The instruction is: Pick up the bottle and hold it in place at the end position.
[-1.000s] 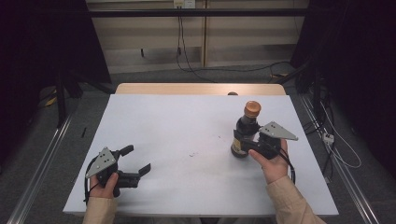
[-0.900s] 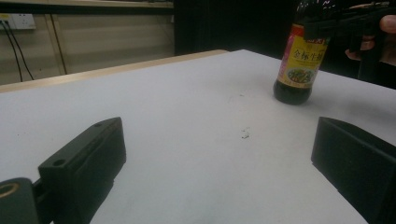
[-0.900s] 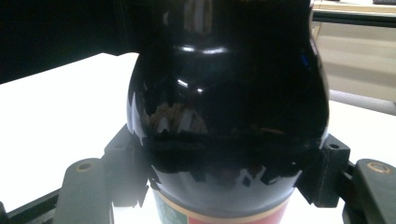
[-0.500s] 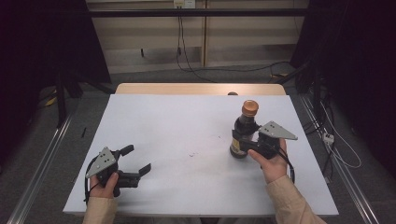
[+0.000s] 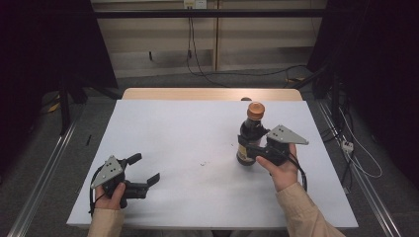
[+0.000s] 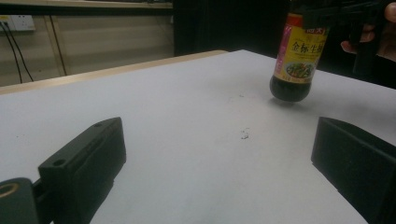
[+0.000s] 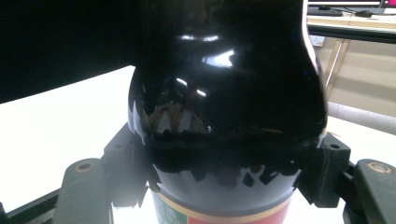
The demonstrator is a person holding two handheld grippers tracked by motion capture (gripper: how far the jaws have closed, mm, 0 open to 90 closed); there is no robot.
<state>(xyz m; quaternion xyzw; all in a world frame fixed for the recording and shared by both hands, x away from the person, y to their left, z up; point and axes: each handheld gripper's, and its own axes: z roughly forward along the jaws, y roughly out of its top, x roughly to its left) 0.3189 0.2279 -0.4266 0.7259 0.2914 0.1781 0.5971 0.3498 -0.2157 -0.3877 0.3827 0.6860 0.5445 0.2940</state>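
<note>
The dark sauce bottle (image 5: 250, 136) stands upright toward the right side of the counter (image 5: 188, 148), about midway between its near and far edges. Nearly full of dark liquid, glossy and hard-walled, it will likely feel heavy and slippery, and could break if dropped; the body just under the shoulder, above the label, looks like the surest place to hold. The right gripper (image 5: 249, 149) has its jaws clamped on exactly that band, pads pressing both sides. The left gripper (image 5: 144, 170) rests near the counter's near left corner, jaws wide apart and holding nothing.
</note>
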